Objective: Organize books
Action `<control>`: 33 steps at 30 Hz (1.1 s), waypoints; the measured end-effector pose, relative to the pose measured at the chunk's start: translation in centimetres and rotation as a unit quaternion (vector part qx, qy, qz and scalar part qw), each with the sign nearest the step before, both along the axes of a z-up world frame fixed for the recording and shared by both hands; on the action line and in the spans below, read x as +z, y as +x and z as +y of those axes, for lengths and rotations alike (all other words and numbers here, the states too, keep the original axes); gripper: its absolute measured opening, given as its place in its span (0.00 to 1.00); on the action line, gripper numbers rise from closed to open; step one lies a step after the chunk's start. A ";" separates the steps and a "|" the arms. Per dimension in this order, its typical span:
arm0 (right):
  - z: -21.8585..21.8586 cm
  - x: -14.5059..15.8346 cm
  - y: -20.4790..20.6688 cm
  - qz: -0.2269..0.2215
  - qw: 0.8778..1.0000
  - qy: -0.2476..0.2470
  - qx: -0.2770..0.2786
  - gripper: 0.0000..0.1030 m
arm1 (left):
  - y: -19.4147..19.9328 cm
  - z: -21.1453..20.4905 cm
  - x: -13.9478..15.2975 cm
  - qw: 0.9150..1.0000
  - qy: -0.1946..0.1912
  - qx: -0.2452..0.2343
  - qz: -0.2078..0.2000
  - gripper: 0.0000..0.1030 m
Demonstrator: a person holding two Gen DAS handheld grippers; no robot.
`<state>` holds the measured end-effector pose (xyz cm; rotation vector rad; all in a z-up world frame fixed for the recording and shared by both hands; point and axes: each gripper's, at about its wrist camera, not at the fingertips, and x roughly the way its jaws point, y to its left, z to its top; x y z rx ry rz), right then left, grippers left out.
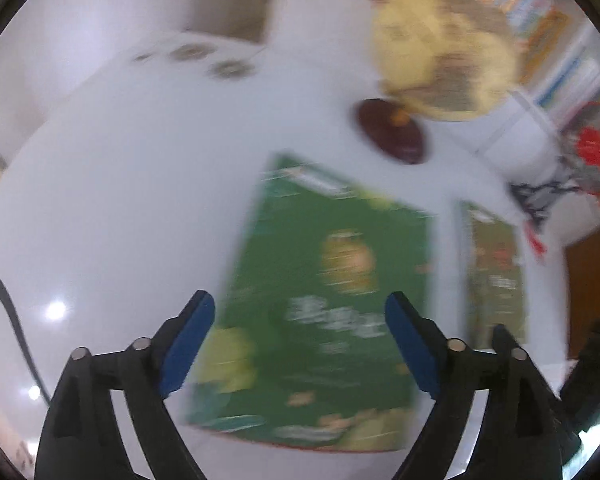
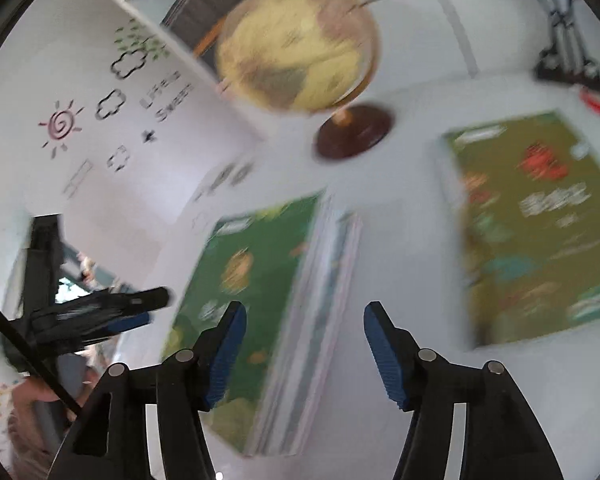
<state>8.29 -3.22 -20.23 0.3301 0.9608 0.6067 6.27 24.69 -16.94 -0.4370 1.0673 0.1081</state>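
Note:
A green picture book (image 1: 320, 264) lies flat on the white table (image 1: 120, 200), blurred. My left gripper (image 1: 300, 300) hovers over its near half, jaws wide apart, the blue pads (image 1: 188, 340) clear of the cover. In the right wrist view the same green book (image 2: 252, 256) tops a thin stack whose page edges (image 2: 324, 300) face right. My right gripper (image 2: 306, 308) stands open above that edge, gripping nothing. An olive book (image 2: 540, 232) lies flat to the right, also seen as the olive book (image 1: 496, 272). The left gripper (image 2: 140, 308) shows at the left edge.
A yellow globe (image 1: 444, 48) on a dark round base (image 1: 392, 132) stands just behind the books, also the globe (image 2: 296, 48). Shelves of books (image 1: 540, 20) rise behind it. A black-and-white patterned object (image 2: 568, 52) sits at the far right. A wall with stickers (image 2: 112, 108) bounds the left.

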 end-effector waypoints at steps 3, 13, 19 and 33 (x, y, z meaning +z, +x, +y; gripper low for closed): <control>-3.9 -0.1 1.4 -0.012 0.998 -0.032 -0.045 0.60 | 2.1 -4.0 0.2 0.998 -0.041 -0.048 -0.014 0.85; -15.9 -1.7 5.7 -0.004 0.982 -0.117 -0.147 0.60 | 7.7 -18.9 -2.2 0.987 -0.058 -0.149 -0.007 0.84; -17.8 -2.6 7.2 0.006 0.986 -0.123 -0.111 0.60 | 9.0 -23.2 -4.6 0.984 -0.051 -0.169 0.009 0.84; -18.9 -4.5 8.2 0.050 0.995 -0.040 -0.072 0.63 | 9.3 -25.0 -7.1 0.983 -0.056 -0.175 0.029 0.85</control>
